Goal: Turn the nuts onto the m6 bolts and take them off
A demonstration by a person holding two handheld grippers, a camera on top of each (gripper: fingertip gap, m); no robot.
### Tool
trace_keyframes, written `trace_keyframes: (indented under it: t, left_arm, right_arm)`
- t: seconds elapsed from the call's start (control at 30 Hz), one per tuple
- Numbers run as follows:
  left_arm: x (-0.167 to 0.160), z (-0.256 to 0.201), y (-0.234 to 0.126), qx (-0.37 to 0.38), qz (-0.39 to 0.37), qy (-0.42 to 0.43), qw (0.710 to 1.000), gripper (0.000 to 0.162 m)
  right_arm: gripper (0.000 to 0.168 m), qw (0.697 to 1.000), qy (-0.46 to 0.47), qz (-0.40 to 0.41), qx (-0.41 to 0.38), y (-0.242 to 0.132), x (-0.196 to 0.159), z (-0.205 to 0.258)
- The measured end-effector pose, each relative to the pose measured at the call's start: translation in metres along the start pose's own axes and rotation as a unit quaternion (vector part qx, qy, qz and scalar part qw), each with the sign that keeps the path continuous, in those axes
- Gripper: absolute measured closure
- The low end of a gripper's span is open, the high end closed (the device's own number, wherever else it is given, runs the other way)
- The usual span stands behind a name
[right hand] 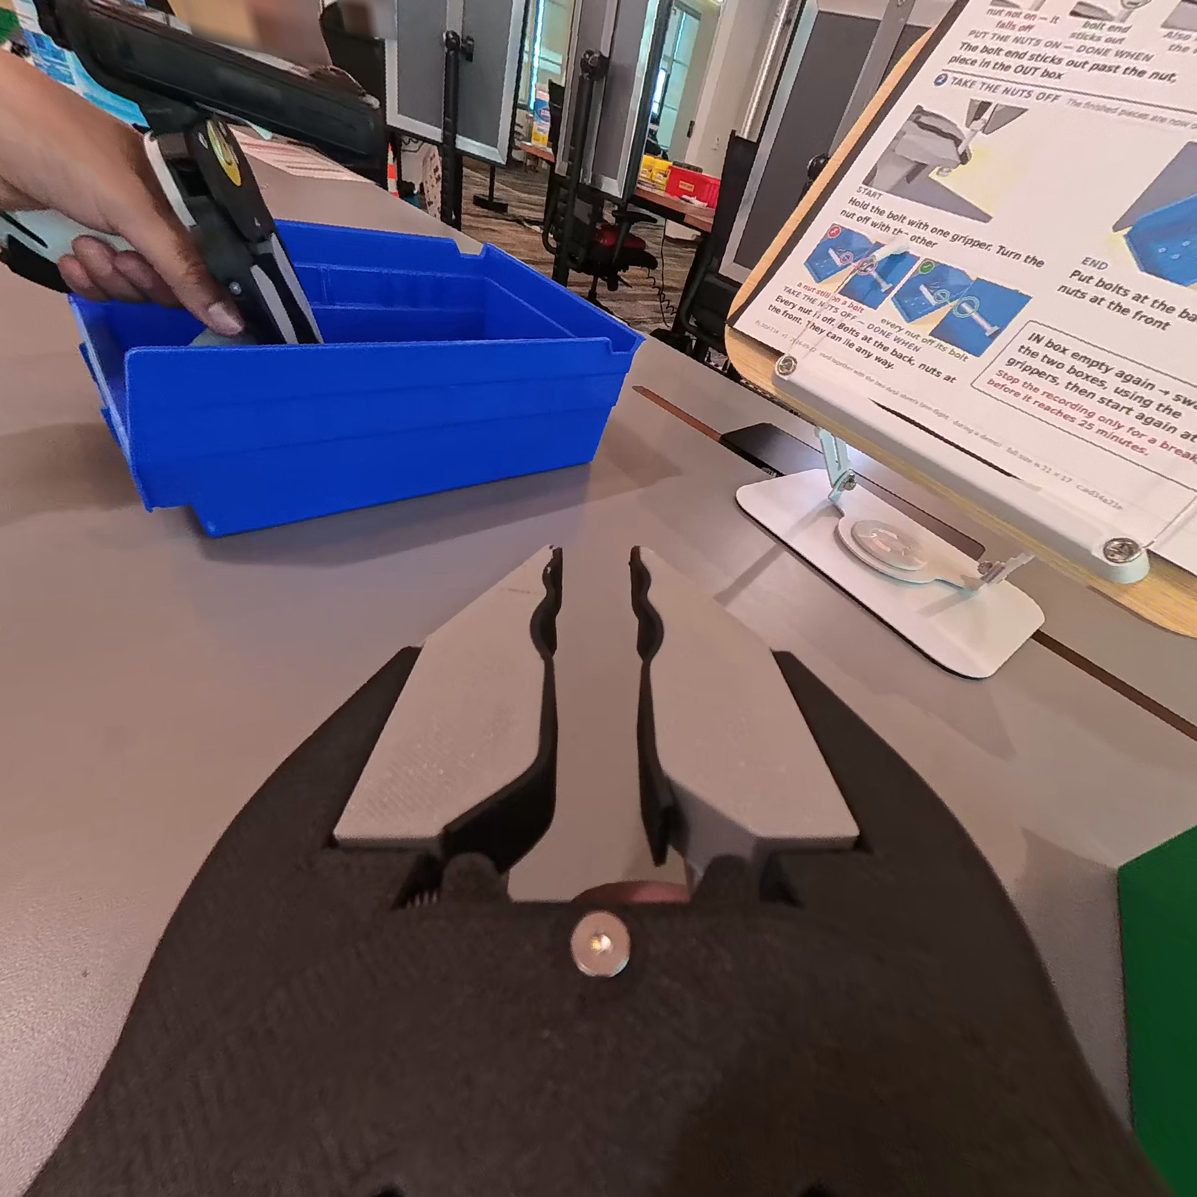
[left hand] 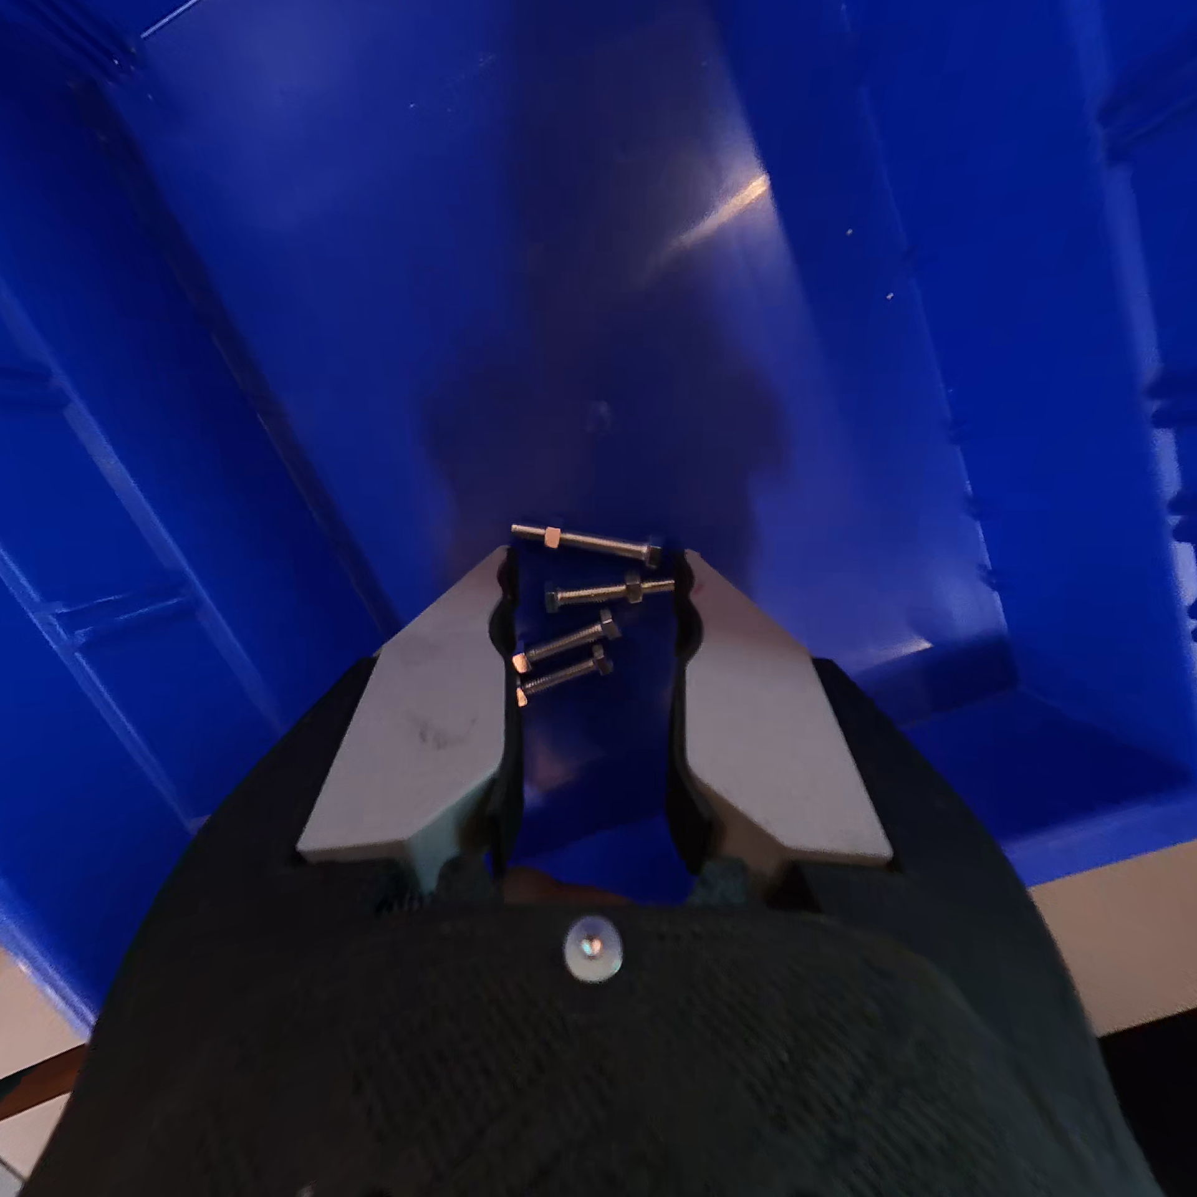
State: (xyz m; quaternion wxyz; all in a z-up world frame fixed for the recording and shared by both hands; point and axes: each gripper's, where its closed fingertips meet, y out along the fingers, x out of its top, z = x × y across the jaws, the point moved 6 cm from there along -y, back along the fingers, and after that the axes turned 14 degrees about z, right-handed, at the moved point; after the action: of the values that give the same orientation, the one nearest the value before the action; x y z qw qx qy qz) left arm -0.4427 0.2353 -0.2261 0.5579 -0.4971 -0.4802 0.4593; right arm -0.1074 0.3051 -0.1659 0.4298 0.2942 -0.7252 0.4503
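Hovering left tool (left hand: 594, 565) wide open over bolts (left hand: 586, 609) in blue bin (left hand: 324, 324), right tool (right hand: 596, 550) slightly parted, empty

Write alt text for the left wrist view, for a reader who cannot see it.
An open hand-held gripper points down into a blue bin, its fingers either side of four small metal bolts lying on the bin floor. Each bolt carries a nut. A strip of pale table shows at the lower right.
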Motion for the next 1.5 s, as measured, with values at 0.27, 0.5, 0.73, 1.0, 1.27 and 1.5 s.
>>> trace_keyframes:
  t: [0.27, 0.5, 0.73, 1.0, 1.27, 1.5]
  left_arm:
    - [0.004, 0.001, 0.001, -0.009, -0.011, 0.007, 1.000, 0.116]
    - [0.004, 0.003, 0.001, -0.015, -0.017, 0.017, 1.000, 0.111]
    - [0.011, 0.000, -0.002, -0.012, -0.022, 0.058, 0.998, 0.109]
    - [0.011, 0.001, -0.001, 0.010, 0.018, 0.098, 0.995, 0.108]
    - [0.009, -0.002, 0.001, -0.018, 0.023, 0.098, 0.995, 0.117]
    - [0.004, -0.005, -0.001, -0.014, 0.029, 0.093, 0.995, 0.118]
  right_arm:
    - [0.152, 1.000, 0.001, 0.001, 0.003, 0.000, 0.000, 0.000]
    - [0.153, 1.000, -0.008, 0.000, 0.008, 0.000, 0.001, 0.004]
    - [0.154, 1.000, -0.005, -0.002, 0.018, 0.000, 0.001, 0.005]
    - [0.155, 1.000, -0.007, -0.005, 0.023, -0.001, 0.003, 0.007]
    - [0.155, 1.000, -0.002, -0.009, 0.029, -0.002, 0.004, 0.007]
    - [0.155, 0.999, 0.003, -0.013, 0.034, -0.003, 0.004, 0.007]
